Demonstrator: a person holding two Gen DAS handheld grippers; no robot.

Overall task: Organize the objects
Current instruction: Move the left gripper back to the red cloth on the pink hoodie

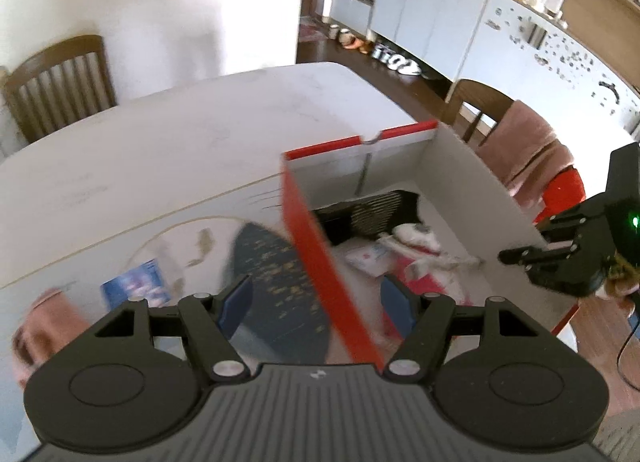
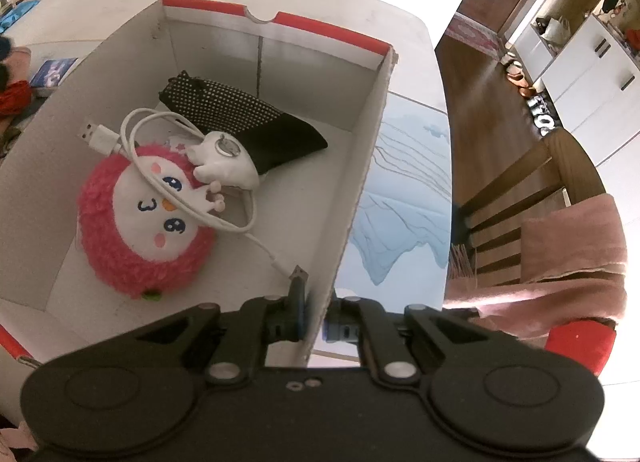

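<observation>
The right hand-held gripper [image 2: 314, 318] is pinching the box [image 2: 360, 166] wall at the worktop [image 1: 180, 134] edge, the left hand-held gripper [image 1: 316, 302] is hanging wide and empty, and the pink toy [image 2: 140, 222], cable [image 2: 132, 134] and pouch [image 2: 240, 118] are lying inside, while a blue card [image 1: 136, 286] is waiting outside.

A home dining room: wooden chairs [image 1: 60, 78], white table [image 1: 200, 134], cupboards [image 1: 432, 10], wood floor [image 2: 480, 74].

right hand-held gripper [image 2: 315, 326] pinches box wall [image 2: 352, 198].
</observation>
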